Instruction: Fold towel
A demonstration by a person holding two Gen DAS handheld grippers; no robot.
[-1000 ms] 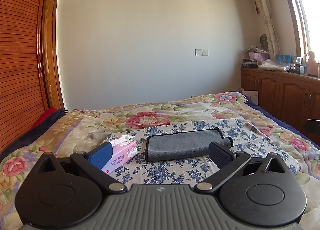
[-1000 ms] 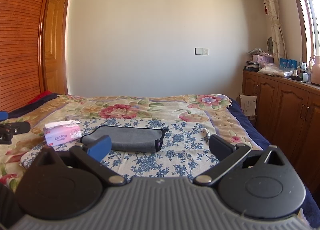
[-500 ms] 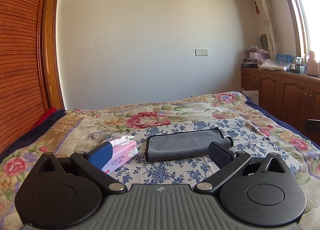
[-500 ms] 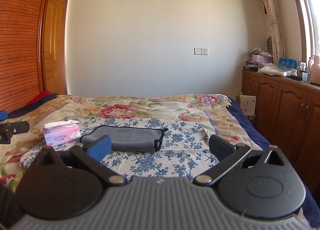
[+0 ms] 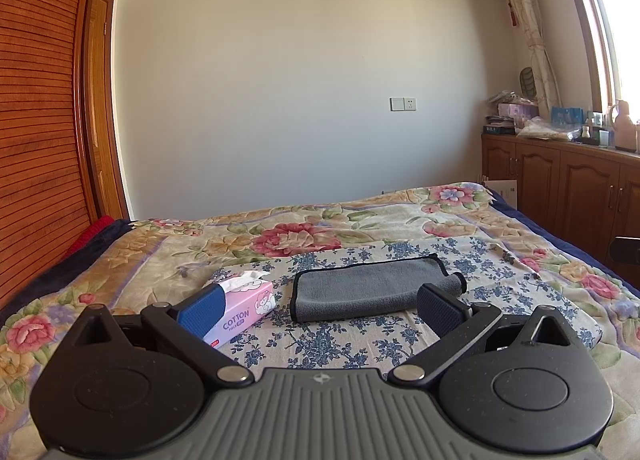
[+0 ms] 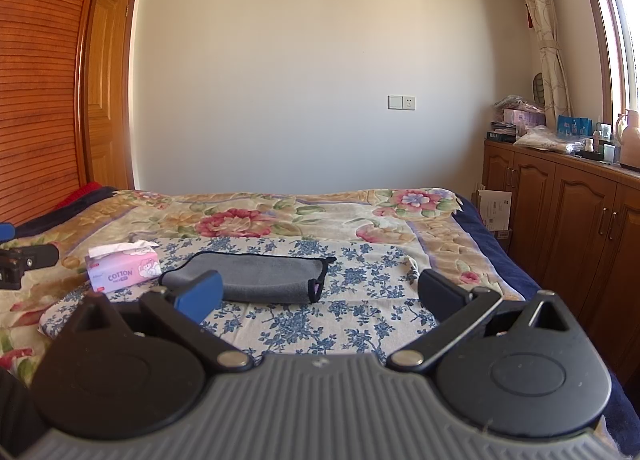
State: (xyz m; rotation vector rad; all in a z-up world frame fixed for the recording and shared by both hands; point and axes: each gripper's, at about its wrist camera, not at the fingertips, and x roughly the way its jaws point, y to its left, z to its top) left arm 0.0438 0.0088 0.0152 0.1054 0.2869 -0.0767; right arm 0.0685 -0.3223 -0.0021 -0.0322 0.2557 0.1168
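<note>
A grey towel with dark edging lies folded flat on a blue-flowered cloth on the bed. It also shows in the right wrist view. My left gripper is open and empty, held above the near part of the bed, short of the towel. My right gripper is open and empty, also short of the towel and to its right. The left gripper's body shows at the left edge of the right wrist view.
A pink tissue box stands left of the towel, also in the right wrist view. The floral bedspread covers the bed. Wooden cabinets with clutter on top run along the right. A slatted wooden wall is at left.
</note>
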